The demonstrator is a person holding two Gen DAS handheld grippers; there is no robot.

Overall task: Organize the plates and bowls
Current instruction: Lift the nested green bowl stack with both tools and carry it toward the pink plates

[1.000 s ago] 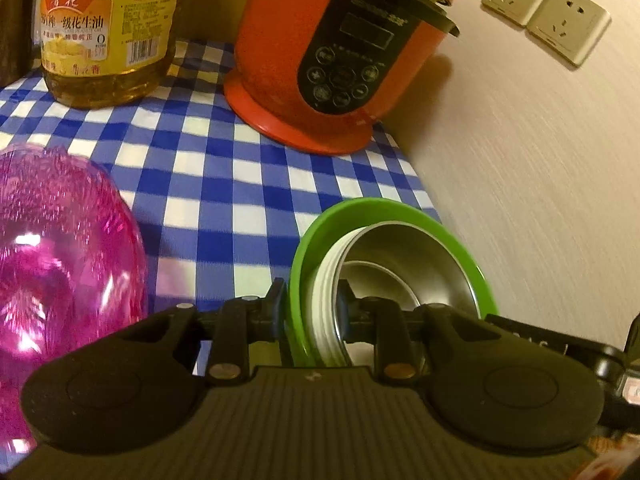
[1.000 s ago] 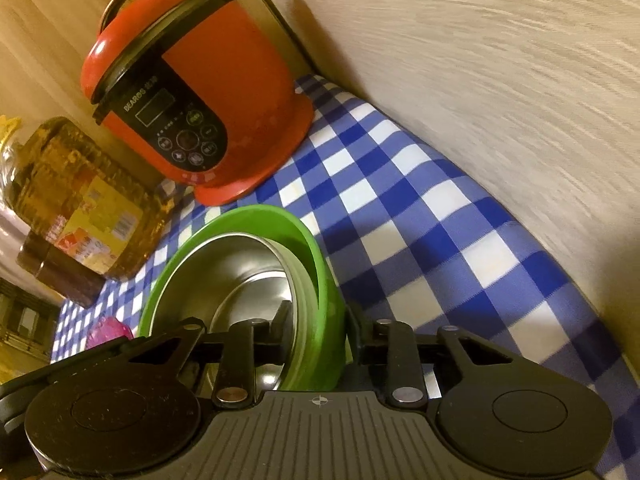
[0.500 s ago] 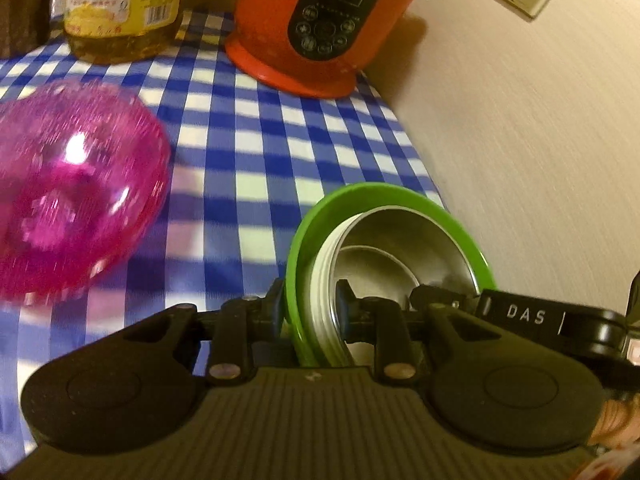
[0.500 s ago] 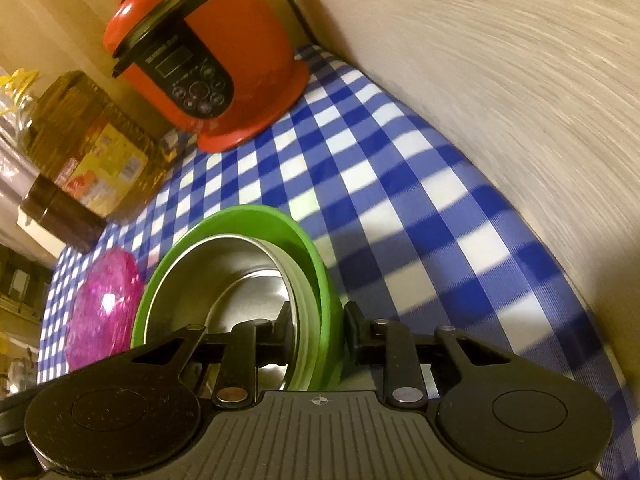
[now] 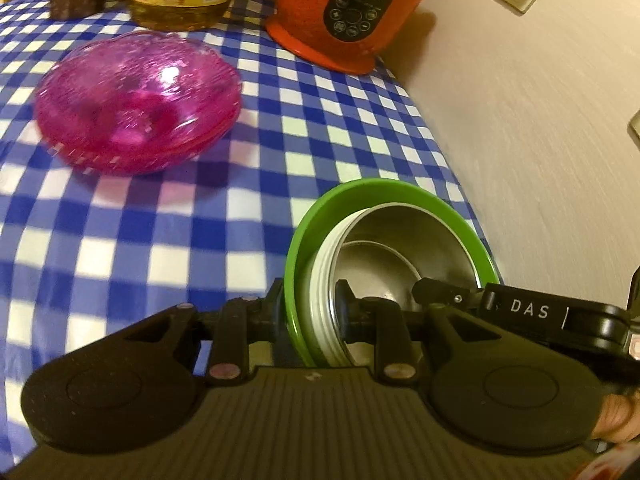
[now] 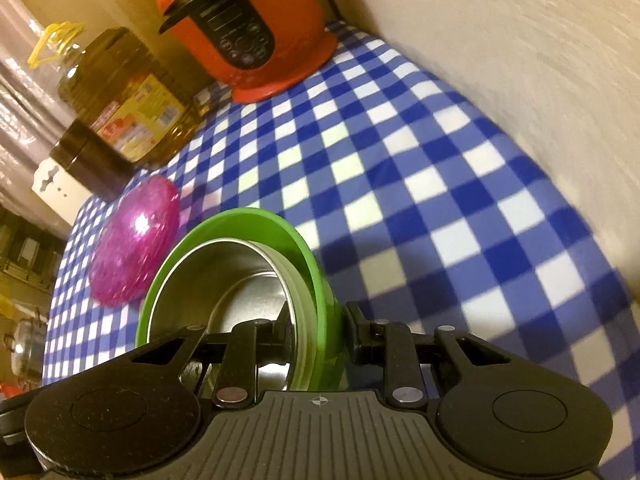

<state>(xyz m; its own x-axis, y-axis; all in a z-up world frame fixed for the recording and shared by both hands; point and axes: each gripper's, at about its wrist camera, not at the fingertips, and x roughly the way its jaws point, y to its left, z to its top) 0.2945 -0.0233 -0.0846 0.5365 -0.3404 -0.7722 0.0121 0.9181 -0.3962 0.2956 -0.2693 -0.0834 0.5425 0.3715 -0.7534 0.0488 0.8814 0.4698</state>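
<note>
Green bowl (image 5: 384,196) with a white-walled steel bowl (image 5: 400,256) nested inside, carried above the blue-checked table (image 5: 120,264), near the wall-side edge. Left gripper (image 5: 310,312) pinched narrow on the stack's left rim, 1 finger outside the green wall, 1 inside the steel. Right gripper (image 6: 316,336) clamped the same way on the opposite rim, across both walls at once.

Risks, as a judgement:
- Stack tilted toward the cameras; any slack in either pinch could let the inner bowl slide out of the green one and clatter onto the table.
- 2 hands sharing 1 rigid load: pulling apart, or drifting at unequal speed, could twist the rim out of a gripper.
- Thin, smooth rims, so little friction to spare; a jolt on set-down could pop a grip.
- Pink bowl (image 5: 136,100), glassy and probably fragile, lying just left of the stack; a sideways swing could strike it.

Room for moving:
- Wall (image 5: 540,140) close on the right, table edge running along it; little margin there.
- Open cloth between the stack and the pink bowl, and more ahead toward the red cooker (image 5: 352,12).
- Oil bottle (image 6: 120,100) and dark jar (image 6: 88,164) crowding the far left corner; best avoided.
- Left table edge in the right wrist view, well beyond the pink bowl.
</note>
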